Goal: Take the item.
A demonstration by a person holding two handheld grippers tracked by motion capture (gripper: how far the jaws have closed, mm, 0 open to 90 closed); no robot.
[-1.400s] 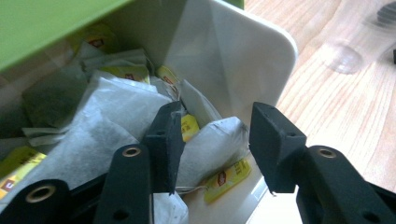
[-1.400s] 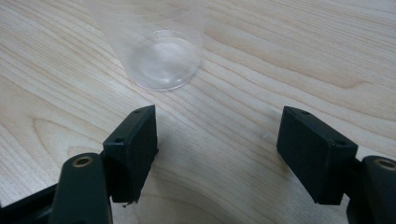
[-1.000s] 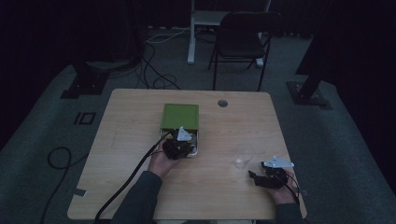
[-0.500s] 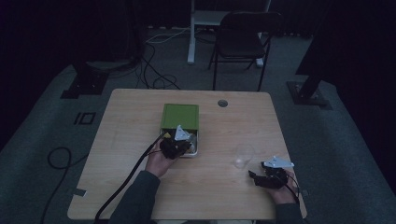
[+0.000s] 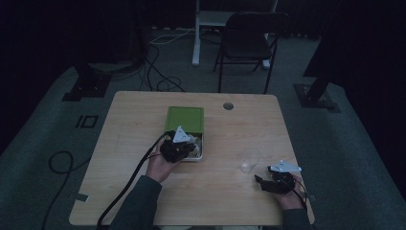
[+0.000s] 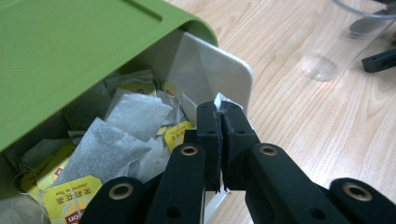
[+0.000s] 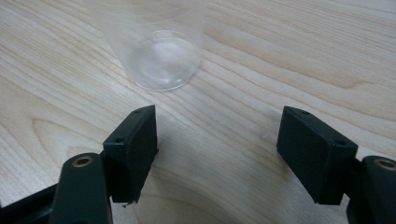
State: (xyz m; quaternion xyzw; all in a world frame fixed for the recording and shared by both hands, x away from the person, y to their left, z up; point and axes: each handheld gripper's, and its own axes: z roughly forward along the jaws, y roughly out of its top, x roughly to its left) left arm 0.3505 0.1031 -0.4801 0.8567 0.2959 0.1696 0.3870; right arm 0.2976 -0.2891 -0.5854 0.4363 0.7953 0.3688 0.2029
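Observation:
A green box (image 5: 184, 119) lies mid-table with its white inner tray (image 5: 198, 152) slid out toward me. The tray holds several tea bags (image 6: 112, 140) with yellow tags under the green lid (image 6: 70, 46). My left gripper (image 5: 178, 146) hangs over the tray's near corner. Its jaws (image 6: 219, 109) are pressed together on a white bit of tea bag (image 6: 223, 100) with a thread at their tips. A clear plastic cup (image 5: 250, 159) stands upright to the right, also seen in the left gripper view (image 6: 336, 42). My right gripper (image 5: 263, 181) rests behind the cup (image 7: 159, 51), open (image 7: 217, 130), nothing between its jaws.
The wooden table (image 5: 143, 120) has a round cable hole (image 5: 228, 106) at its far edge. A black cable (image 5: 129, 184) trails from the left gripper off the near edge. A chair (image 5: 249, 43) and stand bases stand on the floor beyond.
The left gripper has lifted slightly above the tray. The right gripper and the cup have stayed put.

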